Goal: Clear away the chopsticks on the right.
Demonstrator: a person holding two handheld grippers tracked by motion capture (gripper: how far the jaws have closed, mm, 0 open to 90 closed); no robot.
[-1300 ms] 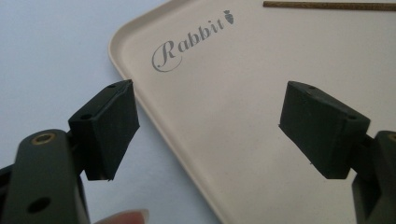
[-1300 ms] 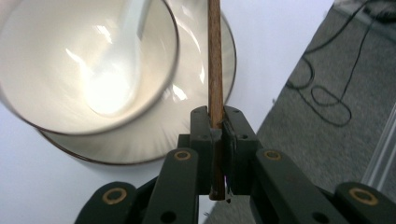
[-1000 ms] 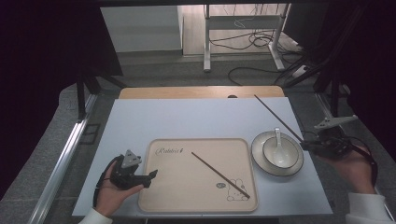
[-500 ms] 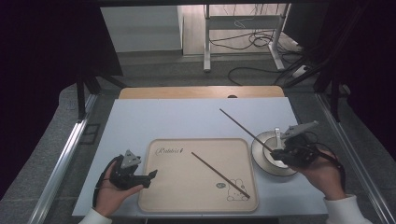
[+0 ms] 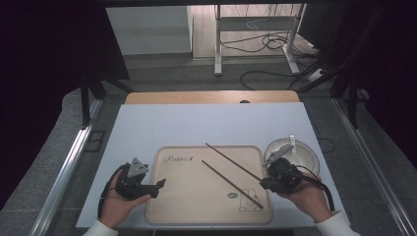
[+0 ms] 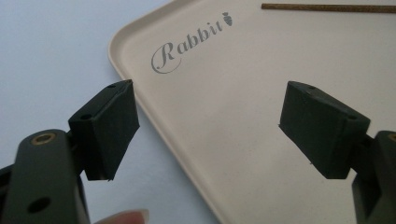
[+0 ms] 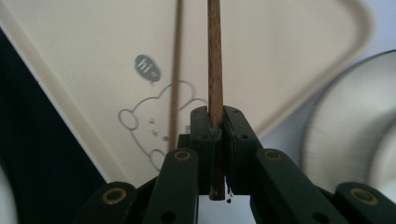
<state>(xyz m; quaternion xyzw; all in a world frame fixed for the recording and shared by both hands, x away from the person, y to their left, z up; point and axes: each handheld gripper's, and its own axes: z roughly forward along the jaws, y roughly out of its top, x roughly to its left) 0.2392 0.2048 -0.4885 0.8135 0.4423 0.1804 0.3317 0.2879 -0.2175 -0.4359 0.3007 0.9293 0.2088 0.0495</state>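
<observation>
On the pale surface (image 5: 206,123), your right hand-held gripper (image 5: 265,183) pinches one chopstick (image 5: 233,160) above the beige tray (image 5: 196,206), near the second chopstick (image 5: 231,184). Your left hand-held gripper (image 5: 158,186) rests spread wide at the tray's left edge.

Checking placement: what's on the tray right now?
One chopstick lies on the tray; the right gripper holds a second chopstick over it. Whether its far tip touches is unclear.

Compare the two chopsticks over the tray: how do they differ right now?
1. The held chopstick is clamped in the right gripper; the loose chopstick has no gripper on it.
2. The loose chopstick lies flat on the tray; whether the held one touches the tray is unclear.
3. The held chopstick reaches farther up the tray; the loose one ends by the rabbit drawing.
Shared: both are thin, dark brown and run nearly parallel.
</observation>
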